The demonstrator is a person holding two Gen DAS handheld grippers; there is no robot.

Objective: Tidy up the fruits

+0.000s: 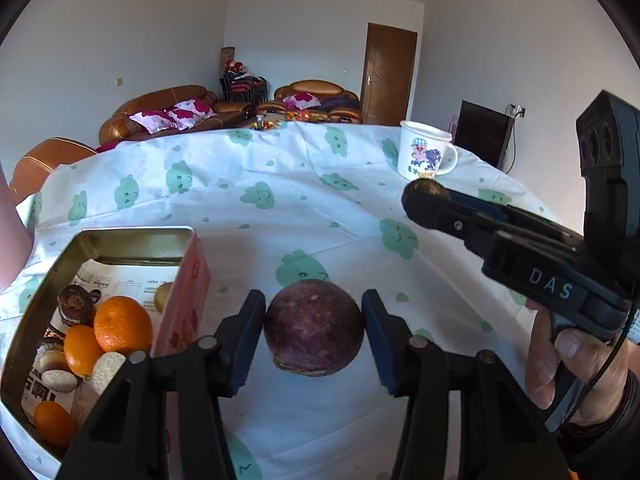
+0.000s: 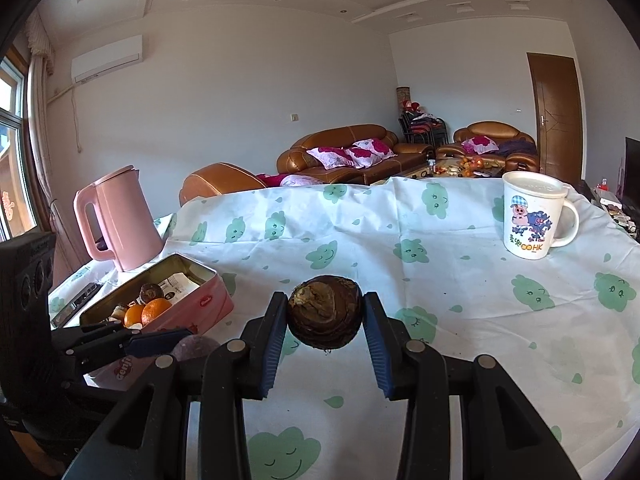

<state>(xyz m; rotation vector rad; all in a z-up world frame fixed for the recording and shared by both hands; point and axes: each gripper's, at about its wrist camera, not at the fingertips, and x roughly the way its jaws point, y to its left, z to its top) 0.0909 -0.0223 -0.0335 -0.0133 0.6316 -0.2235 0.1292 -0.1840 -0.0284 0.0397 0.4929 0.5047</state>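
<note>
My left gripper (image 1: 314,334) is shut on a round purple passion fruit (image 1: 314,328) and holds it above the tablecloth, just right of a pink tin box (image 1: 188,304). The tin holds several oranges (image 1: 122,324) and wrapped snacks. My right gripper (image 2: 325,326) is shut on a dark brown mangosteen (image 2: 325,312) and holds it over the table. In the left wrist view the right gripper (image 1: 428,204) shows at the right, with the mangosteen (image 1: 426,190) at its tip. In the right wrist view the tin (image 2: 188,300) lies to the left.
A white cartoon mug (image 2: 528,220) stands at the back right of the table; it also shows in the left wrist view (image 1: 424,156). A pink kettle (image 2: 118,220) stands behind the tin. The cloud-print tablecloth (image 2: 440,320) covers the table. Sofas stand beyond.
</note>
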